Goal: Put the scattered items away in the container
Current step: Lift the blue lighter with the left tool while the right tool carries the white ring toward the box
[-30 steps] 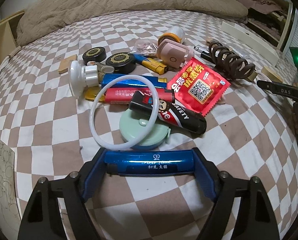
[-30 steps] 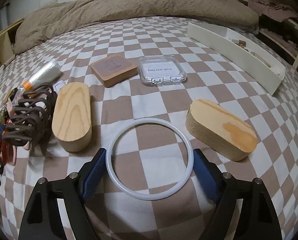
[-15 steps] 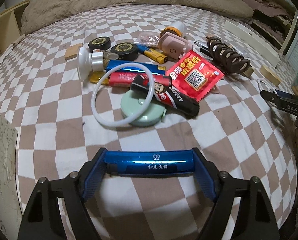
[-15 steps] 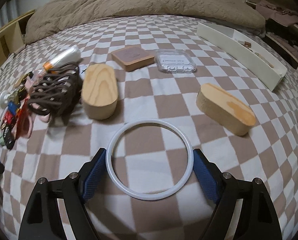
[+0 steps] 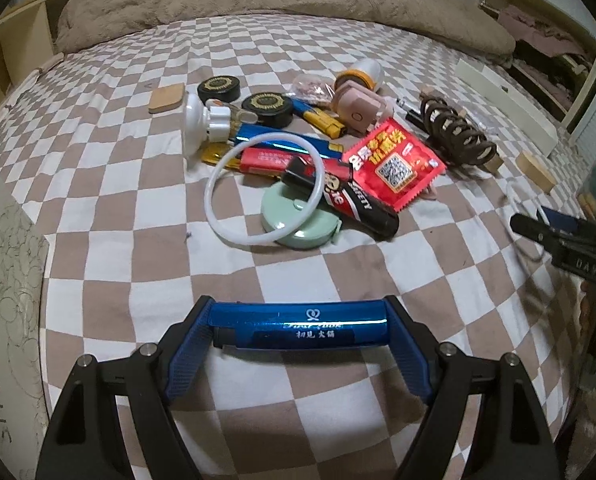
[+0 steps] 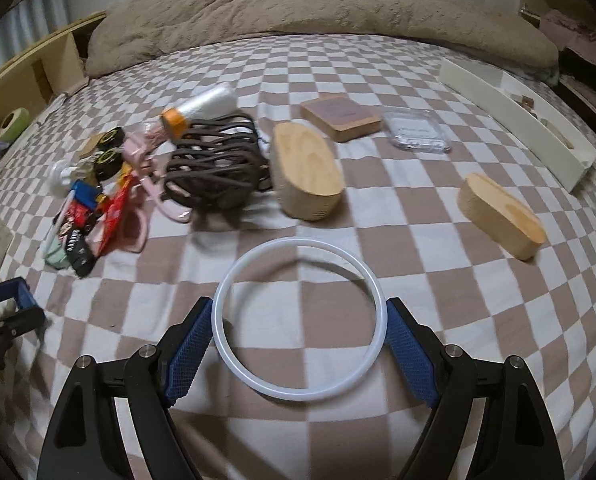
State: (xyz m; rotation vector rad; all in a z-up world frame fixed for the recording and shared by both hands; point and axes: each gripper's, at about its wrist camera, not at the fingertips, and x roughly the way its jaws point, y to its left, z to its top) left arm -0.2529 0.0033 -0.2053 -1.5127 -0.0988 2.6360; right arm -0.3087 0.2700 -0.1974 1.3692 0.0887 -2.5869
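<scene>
While both tongs are loaded, the chief risk is a drop on the way to the container: the left tongs [image 5: 298,330] hold a glossy blue metallic lighter-shaped bar [image 5: 302,329] endwise between the blue pads, so a slight tilt could let its slick ends slide out, and the right tongs [image 6: 298,332] clamp a thin white rubbery ring [image 6: 298,318] across its width, which I judge could buckle and spring free under extra squeeze. The long white open tray [image 6: 538,136] lying far right on the bed looks like the container (a few small pieces seem to sit in it already, too small to name), and it is well apart from both loads, so a long carry lies ahead. A careless sweep could also clip the two oval wooden blocks [image 6: 308,170], one of which lies between the ring and the tray. Most loose items remain in a heap [image 5: 310,152]: a second white ring, a red foil packet, a mint-green round case, black round tins, a dark brown coiled hair clip. Everything rests on a bed with a soft brown-and-white checked sheet [image 5: 118,184], which may let things roll into folds. A tan fleecy blanket [image 6: 318,16] is bunched at the far edge, with wooden shelving to the left.
</scene>
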